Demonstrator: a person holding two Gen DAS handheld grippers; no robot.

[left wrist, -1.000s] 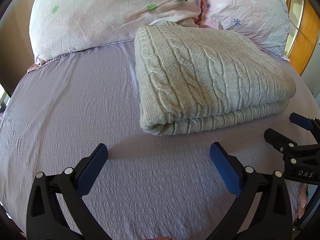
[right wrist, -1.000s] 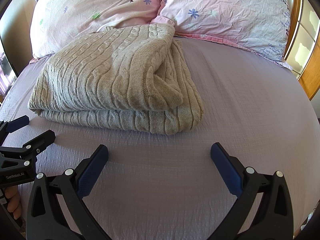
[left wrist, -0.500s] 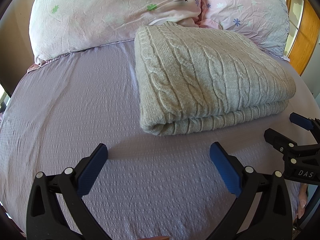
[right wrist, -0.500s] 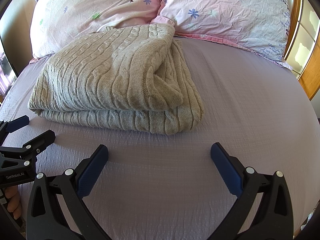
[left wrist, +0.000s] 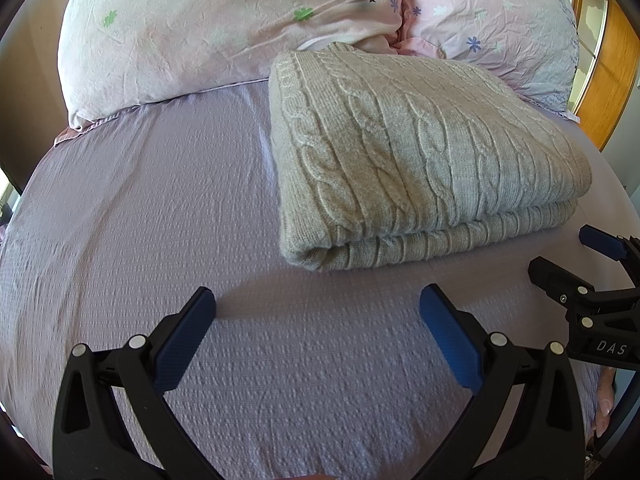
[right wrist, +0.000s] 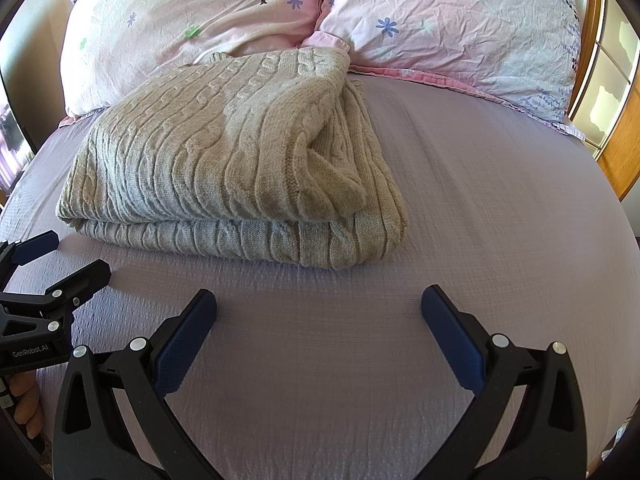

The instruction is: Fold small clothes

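A beige cable-knit sweater (left wrist: 420, 160) lies folded in a thick rectangle on the lilac bed sheet (left wrist: 160, 220), its far edge near the pillows. It also shows in the right wrist view (right wrist: 224, 160), with a loose flap on its right end. My left gripper (left wrist: 316, 308) is open and empty, low over the sheet just in front of the sweater's near-left corner. My right gripper (right wrist: 318, 306) is open and empty in front of the sweater's near-right corner. Each gripper shows in the other's view: the right gripper (left wrist: 560, 252) and the left gripper (right wrist: 68, 256).
Two pink floral pillows (left wrist: 224, 28) (right wrist: 460, 24) lie side by side at the head of the bed. A wooden frame with window panes (right wrist: 612, 92) stands at the right. Bare sheet (right wrist: 500, 200) stretches to the right of the sweater.
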